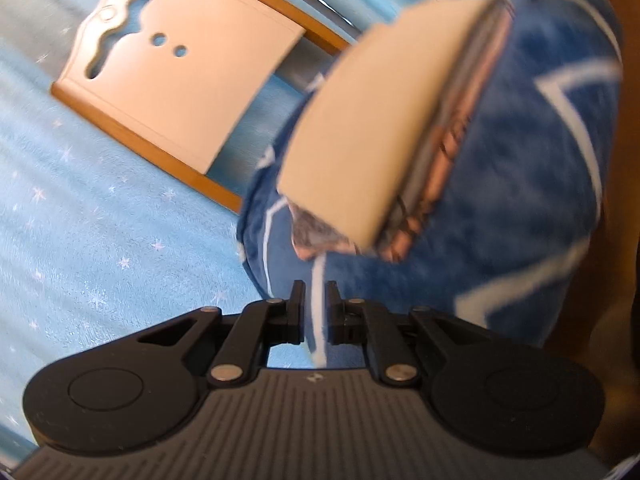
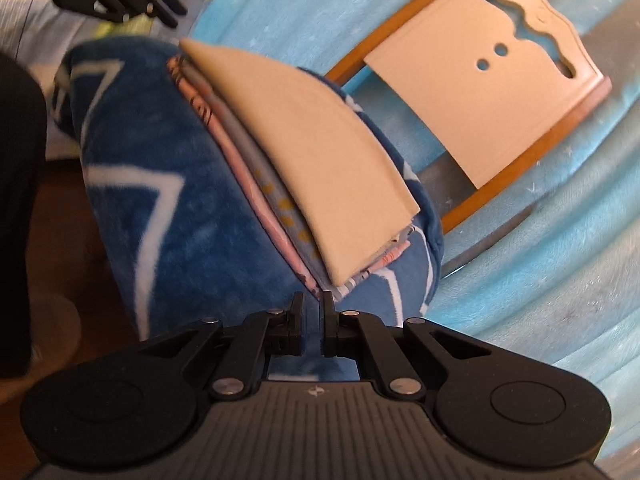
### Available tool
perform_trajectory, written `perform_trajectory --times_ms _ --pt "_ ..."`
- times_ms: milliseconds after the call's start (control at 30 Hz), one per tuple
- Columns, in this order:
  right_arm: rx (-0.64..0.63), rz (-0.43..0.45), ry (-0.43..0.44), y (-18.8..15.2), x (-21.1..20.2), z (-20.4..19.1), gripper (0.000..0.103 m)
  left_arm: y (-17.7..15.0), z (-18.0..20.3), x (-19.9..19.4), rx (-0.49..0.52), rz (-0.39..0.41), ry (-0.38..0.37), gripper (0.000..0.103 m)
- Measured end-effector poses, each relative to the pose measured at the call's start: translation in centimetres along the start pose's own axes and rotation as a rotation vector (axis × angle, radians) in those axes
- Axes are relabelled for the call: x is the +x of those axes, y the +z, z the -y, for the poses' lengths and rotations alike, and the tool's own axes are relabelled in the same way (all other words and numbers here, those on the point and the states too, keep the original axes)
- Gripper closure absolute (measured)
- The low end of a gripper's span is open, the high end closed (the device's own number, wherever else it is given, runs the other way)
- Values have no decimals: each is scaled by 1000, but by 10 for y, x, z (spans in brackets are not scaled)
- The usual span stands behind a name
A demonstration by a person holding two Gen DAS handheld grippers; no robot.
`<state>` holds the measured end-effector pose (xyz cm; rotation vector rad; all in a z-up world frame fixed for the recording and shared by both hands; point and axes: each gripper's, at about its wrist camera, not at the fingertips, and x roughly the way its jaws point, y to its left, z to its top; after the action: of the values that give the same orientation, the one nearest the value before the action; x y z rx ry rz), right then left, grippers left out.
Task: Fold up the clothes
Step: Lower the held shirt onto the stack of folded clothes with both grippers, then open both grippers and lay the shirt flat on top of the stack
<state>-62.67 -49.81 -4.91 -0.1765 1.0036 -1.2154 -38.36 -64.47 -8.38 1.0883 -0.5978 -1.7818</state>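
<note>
— Just ahead of the left gripper [image 1: 314,312], what is being handled?

— A stack of folded clothes [image 1: 360,136] is being rested on a dark blue blanket [image 1: 520,200], beyond both claws, with a cream piece on top. The left jaws are being held nearly together around a pale stripe of the blanket; whether cloth is being pinched cannot be told. The right gripper [image 2: 313,314] is being held with its jaws almost closed at the stack's near corner, and a grip cannot be confirmed there either.

— How is the step best being done?

— Judging from this, the corners should be squared gently, so the layers are not being dragged askew.

— Any containers?

— None is being seen. Only a chair back [image 1: 176,68] is being shown further off, against light blue fabric [image 1: 100,232].
</note>
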Motion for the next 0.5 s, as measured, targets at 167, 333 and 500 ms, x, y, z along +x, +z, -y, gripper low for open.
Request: perform_trajectory --times_ms 167,333,500 --pt "168 75 54 28 -2 3 100 29 2 5 -55 53 -44 94" --pt "239 117 89 54 17 0 100 40 12 16 -78 49 -90 95" --pt "275 92 78 46 31 9 101 38 13 16 -68 45 -102 98"
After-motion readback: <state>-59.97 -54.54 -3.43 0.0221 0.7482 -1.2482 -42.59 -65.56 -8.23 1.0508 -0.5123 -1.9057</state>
